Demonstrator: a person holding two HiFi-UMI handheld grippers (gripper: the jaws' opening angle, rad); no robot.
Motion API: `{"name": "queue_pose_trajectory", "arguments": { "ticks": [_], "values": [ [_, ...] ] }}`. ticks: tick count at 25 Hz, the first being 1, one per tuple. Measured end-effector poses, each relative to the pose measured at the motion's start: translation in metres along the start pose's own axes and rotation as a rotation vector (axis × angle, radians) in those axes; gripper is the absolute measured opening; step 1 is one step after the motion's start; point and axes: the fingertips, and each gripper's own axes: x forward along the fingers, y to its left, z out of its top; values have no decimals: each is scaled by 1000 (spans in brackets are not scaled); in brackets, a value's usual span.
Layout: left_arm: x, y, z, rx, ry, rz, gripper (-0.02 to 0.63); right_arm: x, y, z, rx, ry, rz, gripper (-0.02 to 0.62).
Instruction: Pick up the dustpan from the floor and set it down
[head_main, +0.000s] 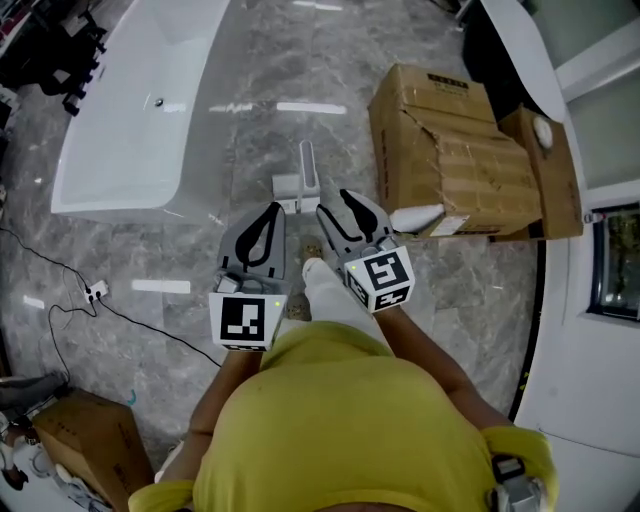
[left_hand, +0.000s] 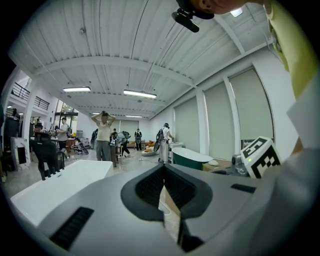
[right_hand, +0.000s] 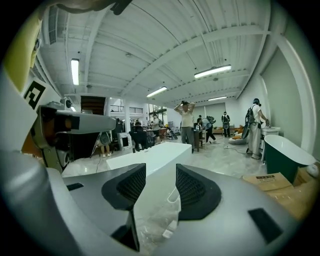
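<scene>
The dustpan (head_main: 298, 186) is white-grey and rests on the marble floor with its handle standing up, just beyond both grippers in the head view. My left gripper (head_main: 274, 207) hangs a little short of it on the left, its pads closed tip to tip (left_hand: 164, 170) with nothing between them. My right gripper (head_main: 333, 203) hovers beside the dustpan's right side, with a clear gap between its pads (right_hand: 161, 172). Through that gap part of the pale dustpan (right_hand: 159, 220) shows on the floor below. Neither gripper touches it.
A long white bathtub (head_main: 130, 110) lies to the left. Torn cardboard boxes (head_main: 450, 150) stand close on the right, and another box (head_main: 90, 440) at the lower left. A cable with a power strip (head_main: 95, 292) runs over the floor. People stand far off (right_hand: 186, 122).
</scene>
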Motion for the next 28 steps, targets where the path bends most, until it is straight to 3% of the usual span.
{"name": "queue_pose_trajectory", "arguments": {
  "ticks": [7, 15, 20, 28],
  "values": [
    [64, 28, -13, -14, 51, 20, 3, 64, -39, -28, 29, 116, 67, 199],
    [122, 64, -38, -21, 104, 71, 3, 123, -60, -65, 112, 246, 218, 207],
    [148, 80, -54, -12, 139, 96, 3, 142, -65, -89, 258, 325, 317, 237],
    [155, 87, -61, -41, 164, 101, 3, 157, -54, -120, 585, 447, 454, 315]
  ]
}}
